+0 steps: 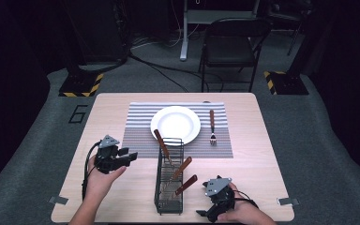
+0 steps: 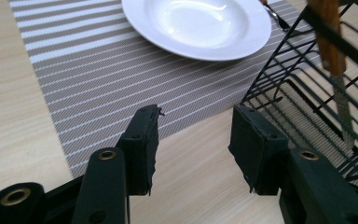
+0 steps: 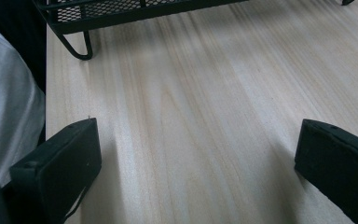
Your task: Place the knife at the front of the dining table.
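Right gripper [image 3: 198,163] jaws spread wide, nothing between them, low over bare light wood table [image 3: 200,102]. Black wire rack [image 3: 121,14] at the top edge, mesh floor visible, one bent wire foot on the table near its edge. White fabric [image 3: 4,98] at the far left, past that edge.

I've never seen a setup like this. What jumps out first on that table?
Probably the white plate in the middle of a grey striped placemat, with a wooden-handled fork lying to its right. In front of it stands a black wire basket with three wooden-handled utensils leaning out of it. On either side a hand holds a black two-jaw tool: the left gripper and the right gripper, both open and empty.
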Demonstrator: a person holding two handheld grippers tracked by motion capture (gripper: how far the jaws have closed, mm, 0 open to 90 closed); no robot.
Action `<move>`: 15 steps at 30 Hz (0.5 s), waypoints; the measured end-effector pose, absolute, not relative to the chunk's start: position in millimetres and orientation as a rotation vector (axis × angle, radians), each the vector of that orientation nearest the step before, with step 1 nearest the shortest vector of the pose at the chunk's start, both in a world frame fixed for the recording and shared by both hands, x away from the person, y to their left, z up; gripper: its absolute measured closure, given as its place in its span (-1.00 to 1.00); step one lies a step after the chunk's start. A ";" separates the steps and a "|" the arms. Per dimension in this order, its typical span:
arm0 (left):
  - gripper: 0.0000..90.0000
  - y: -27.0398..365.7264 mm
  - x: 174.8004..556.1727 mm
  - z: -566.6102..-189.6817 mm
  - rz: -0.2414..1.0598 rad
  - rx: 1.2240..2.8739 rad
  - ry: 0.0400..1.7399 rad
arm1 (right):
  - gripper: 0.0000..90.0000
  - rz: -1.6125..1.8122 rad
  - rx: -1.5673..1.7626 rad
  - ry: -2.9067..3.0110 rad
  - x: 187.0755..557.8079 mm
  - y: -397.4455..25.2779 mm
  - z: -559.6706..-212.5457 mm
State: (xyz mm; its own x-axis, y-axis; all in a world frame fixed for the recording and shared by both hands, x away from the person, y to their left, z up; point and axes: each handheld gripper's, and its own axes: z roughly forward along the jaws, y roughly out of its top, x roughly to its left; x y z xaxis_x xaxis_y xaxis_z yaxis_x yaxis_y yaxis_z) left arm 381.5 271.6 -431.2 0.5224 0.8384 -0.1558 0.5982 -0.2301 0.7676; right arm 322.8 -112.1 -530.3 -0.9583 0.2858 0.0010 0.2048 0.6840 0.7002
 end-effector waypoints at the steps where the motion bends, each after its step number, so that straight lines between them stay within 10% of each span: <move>1: 0.14 269.8 382.4 -429.7 0.366 1.940 1.164 | -1.00 1.137 0.407 2.783 322.8 -112.1 -530.3; 15: 0.12 249.8 392.6 -406.9 0.363 1.965 1.087 | -1.00 1.137 0.407 2.783 322.8 -112.1 -530.3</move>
State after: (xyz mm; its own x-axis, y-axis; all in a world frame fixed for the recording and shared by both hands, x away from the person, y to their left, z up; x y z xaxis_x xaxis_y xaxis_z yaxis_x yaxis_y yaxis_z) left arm 392.6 249.8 -406.9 0.5820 0.8015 -0.1371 0.5580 -0.2709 0.7844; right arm 322.8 -112.1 -530.3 -0.9583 0.2859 0.0010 0.2048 0.6840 0.7002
